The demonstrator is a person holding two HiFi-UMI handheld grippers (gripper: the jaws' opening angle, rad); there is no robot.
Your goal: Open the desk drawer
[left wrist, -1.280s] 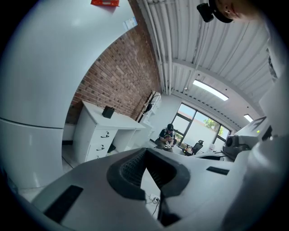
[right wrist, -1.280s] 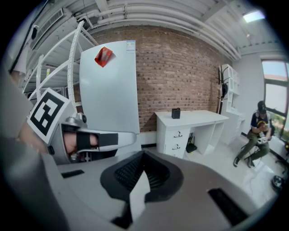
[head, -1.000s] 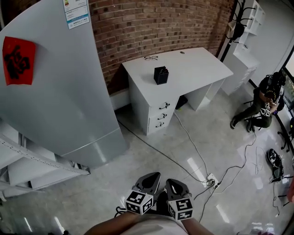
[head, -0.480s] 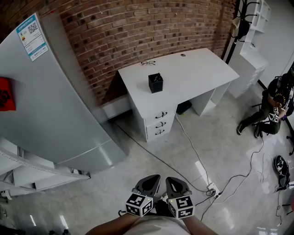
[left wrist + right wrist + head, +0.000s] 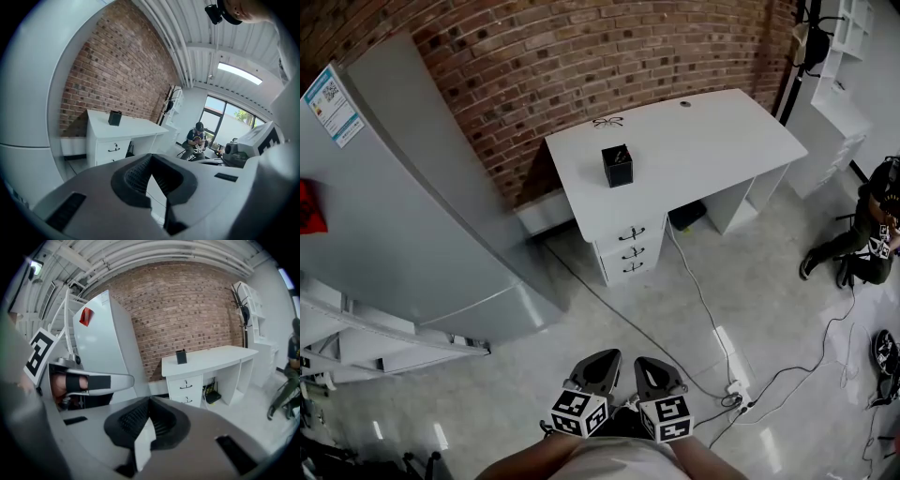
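Observation:
The white desk (image 5: 703,141) stands against the brick wall, several steps ahead of me. Its stack of three drawers (image 5: 630,251) is closed, each with a small dark handle. A black box (image 5: 617,166) sits on the desktop. Both grippers hang low in front of my body, far from the desk: the left gripper (image 5: 602,358) and the right gripper (image 5: 647,364) are side by side, each shut with nothing held. The left gripper view shows its shut gripper (image 5: 150,158) with the drawers (image 5: 112,147) beyond. The right gripper view shows its gripper (image 5: 150,401) facing the drawers (image 5: 186,384).
A large grey fridge (image 5: 403,206) stands left of the desk, with a metal rack (image 5: 366,337) below it. Cables (image 5: 698,295) and a power strip (image 5: 734,387) lie on the floor between me and the desk. A person (image 5: 867,234) sits at the right, by white shelves (image 5: 848,84).
The head view has swung so that the desk sits more centrally and the fridge has slid left. Both grippers stay shut in the same place at my front.

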